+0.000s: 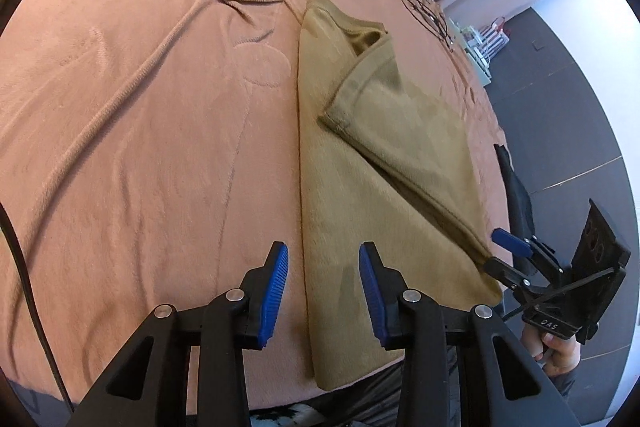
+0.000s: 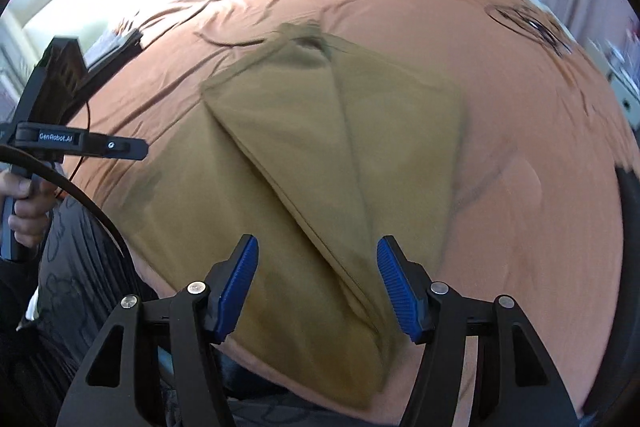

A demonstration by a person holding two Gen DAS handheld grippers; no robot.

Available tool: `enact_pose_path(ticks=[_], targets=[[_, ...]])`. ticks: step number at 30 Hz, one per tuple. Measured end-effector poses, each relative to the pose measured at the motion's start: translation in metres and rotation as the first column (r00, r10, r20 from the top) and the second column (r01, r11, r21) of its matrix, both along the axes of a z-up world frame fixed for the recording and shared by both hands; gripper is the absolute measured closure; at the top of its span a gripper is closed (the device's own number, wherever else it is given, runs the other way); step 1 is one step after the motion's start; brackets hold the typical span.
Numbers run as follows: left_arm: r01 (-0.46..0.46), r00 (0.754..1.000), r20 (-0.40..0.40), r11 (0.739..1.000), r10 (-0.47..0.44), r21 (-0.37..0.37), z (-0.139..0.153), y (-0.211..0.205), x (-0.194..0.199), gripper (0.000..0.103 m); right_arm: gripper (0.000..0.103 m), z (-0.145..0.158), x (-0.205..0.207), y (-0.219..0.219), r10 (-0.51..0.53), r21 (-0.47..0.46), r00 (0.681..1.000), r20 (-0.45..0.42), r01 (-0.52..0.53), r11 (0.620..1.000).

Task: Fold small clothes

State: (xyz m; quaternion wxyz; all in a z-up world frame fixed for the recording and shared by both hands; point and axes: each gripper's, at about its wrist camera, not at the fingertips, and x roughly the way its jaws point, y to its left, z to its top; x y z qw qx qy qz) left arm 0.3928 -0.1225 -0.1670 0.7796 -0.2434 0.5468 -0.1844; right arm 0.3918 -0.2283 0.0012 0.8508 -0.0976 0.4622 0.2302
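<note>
A black cable point(image 1: 24, 291) crosses the bed point(image 1: 140, 107) left of the tan shirt point(image 1: 360, 227); both grippers' jaws released; right view blurred

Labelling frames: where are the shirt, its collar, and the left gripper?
shirt point(image 1: 360, 227): left wrist view, lower body panel.
collar point(image 1: 366, 41): left wrist view, neck opening.
left gripper point(image 1: 323, 291): left wrist view, midway between fingertips.

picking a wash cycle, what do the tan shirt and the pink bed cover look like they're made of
The tan shirt looks like soft matte knit, probably cotton jersey: it drapes limp, folds flat and has a ribbed neckline. The pink bed cover looks like plush fleece or velour: a faint nap with pressed-in patterns and a corded edge. The exact fibre of either can't be told.
</note>
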Motion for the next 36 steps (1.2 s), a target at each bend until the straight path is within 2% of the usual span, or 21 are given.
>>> enact_pose_path(ticks=[2, 4, 18, 21, 23, 24, 25, 26, 32, 36], targets=[[-0.01, 1.0, 0.0, 1.0, 0.01, -0.013, 0.0, 0.009, 0.003, 0.065, 0.059, -0.001, 0.005, 0.016, 0.032, -0.023, 0.999, -0.007, -0.033, 0.999], [-0.017, 1.0, -0.002, 0.999, 0.017, -0.027, 0.001, 0.016, 0.005, 0.065, 0.061, -0.003, 0.015, 0.029, 0.057, -0.053, 0.998, -0.018, -0.058, 0.997], [-0.095, 0.995, -0.016, 0.993, 0.094, -0.07, 0.003, 0.08, 0.005, 0.065, 0.064, -0.031, 0.081, 0.126, 0.114, -0.183, 0.991, -0.068, -0.124, 0.975], [-0.107, 0.994, -0.025, 0.992, 0.105, -0.07, 0.002, 0.087, 0.005, 0.065, 0.064, -0.046, 0.092, 0.142, 0.107, -0.256, 0.993, -0.056, -0.118, 0.96], [-0.11, 0.994, -0.027, 0.992, 0.108, -0.067, 0.003, 0.089, 0.006, 0.065, 0.073, -0.055, 0.098, 0.146, 0.092, -0.273, 0.994, -0.054, -0.103, 0.957], [-0.11, 0.994, -0.028, 0.992, 0.109, -0.066, 0.003, 0.089, 0.008, 0.065, 0.082, -0.057, 0.101, 0.145, 0.084, -0.275, 0.995, -0.047, -0.094, 0.957], [-0.11, 0.994, -0.03, 0.992, 0.108, -0.065, 0.003, 0.088, 0.01, 0.065, 0.091, -0.056, 0.104, 0.143, 0.076, -0.266, 0.996, -0.043, -0.084, 0.96], [-0.109, 0.994, -0.031, 0.992, 0.107, -0.064, 0.004, 0.087, 0.011, 0.065, 0.094, -0.053, 0.106, 0.14, 0.068, -0.244, 0.997, -0.041, -0.076, 0.967], [-0.077, 0.997, -0.018, 0.996, 0.076, -0.05, 0.012, 0.065, 0.028, 0.065, 0.095, -0.021, 0.109, 0.104, 0.027, -0.096, 1.0, -0.013, -0.028, 0.995], [-0.048, 0.999, -0.011, 0.998, 0.048, -0.042, 0.016, 0.046, 0.042, 0.065, 0.095, -0.003, 0.115, 0.074, -0.015, -0.015, 1.0, -0.003, 0.015, 1.0]])
